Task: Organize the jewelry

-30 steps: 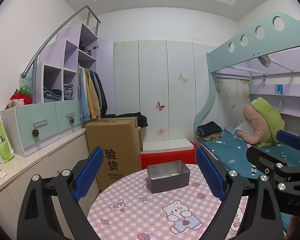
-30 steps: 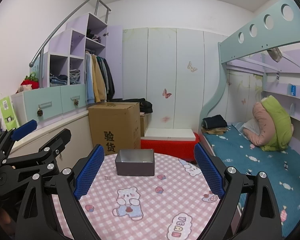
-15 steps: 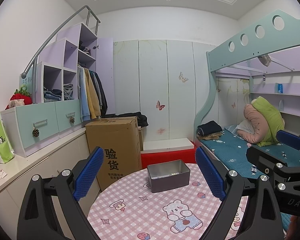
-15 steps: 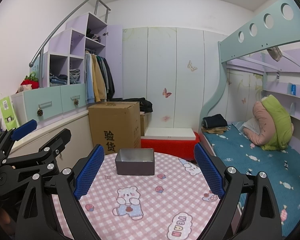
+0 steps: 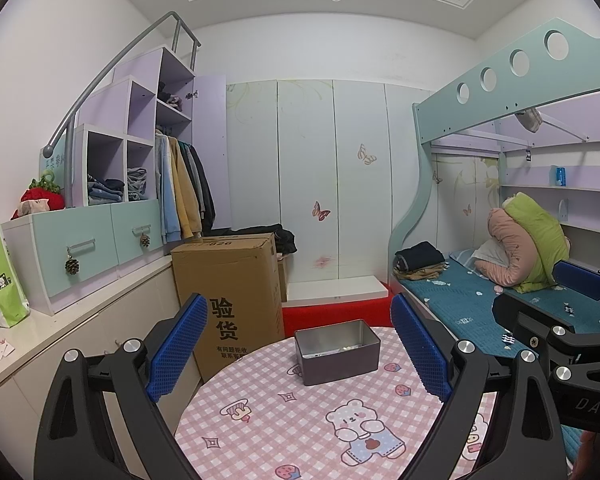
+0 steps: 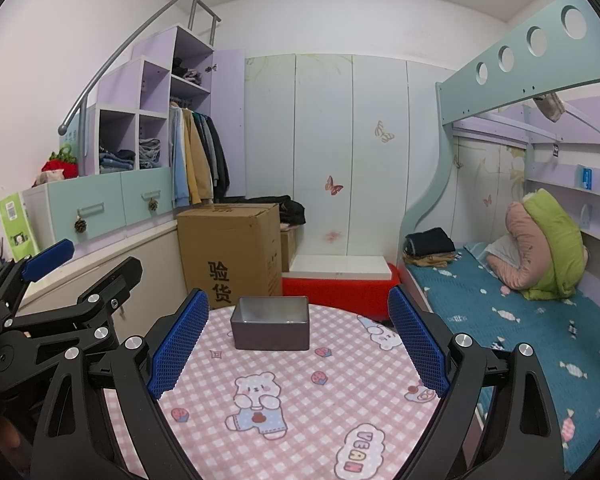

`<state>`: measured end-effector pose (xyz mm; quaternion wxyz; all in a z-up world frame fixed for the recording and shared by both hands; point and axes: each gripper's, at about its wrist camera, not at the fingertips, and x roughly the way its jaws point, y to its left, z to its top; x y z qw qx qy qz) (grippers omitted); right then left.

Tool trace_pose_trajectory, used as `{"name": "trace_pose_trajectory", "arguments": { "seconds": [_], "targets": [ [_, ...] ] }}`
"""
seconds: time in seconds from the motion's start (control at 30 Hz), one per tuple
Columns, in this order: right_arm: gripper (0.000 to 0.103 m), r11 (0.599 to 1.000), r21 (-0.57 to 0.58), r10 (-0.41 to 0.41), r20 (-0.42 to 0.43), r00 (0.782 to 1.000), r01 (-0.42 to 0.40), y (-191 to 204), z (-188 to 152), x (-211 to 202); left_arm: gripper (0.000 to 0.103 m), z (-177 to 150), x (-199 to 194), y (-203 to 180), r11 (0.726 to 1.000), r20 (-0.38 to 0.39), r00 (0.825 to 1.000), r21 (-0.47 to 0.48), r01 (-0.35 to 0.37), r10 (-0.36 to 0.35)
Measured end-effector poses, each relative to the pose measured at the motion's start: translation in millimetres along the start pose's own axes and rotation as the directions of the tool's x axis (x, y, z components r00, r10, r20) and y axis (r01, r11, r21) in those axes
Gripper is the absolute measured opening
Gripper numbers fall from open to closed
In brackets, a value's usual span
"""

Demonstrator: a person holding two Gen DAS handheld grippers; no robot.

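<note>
Left wrist view: left tongs (image 5: pixel 298 350) spread wide, empty; right tongs (image 6: pixel 298 344) likewise. Grey tin (image 5: pixel 337 351) at far edge of bench (image 5: pixel 284 424), small pale bits inside. Risk: careless reach nudges tin off edge.

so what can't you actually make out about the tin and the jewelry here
- Gray tin contents: left wrist view shows only small pale specks inside, too small to identify.
- Same tin in right wrist view: near wall hides the floor.
- Table near edge: cut off by frame and gripper bodies.
</note>
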<state>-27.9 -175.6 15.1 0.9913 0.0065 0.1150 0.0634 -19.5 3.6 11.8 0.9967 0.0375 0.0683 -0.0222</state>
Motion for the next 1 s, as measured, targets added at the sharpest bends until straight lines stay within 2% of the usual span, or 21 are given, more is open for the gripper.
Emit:
{"name": "trace_pose_trajectory", "arguments": {
  "seconds": [1.0],
  "targets": [
    [0.088, 1.0, 0.006, 0.013, -0.009, 1.0, -0.013, 4.6, -6.6, -2.0, 0.09, 1.3, 2.2, 4.5, 1.0, -0.007, 1.0, -0.004, 0.005, -0.006]
  ]
}}
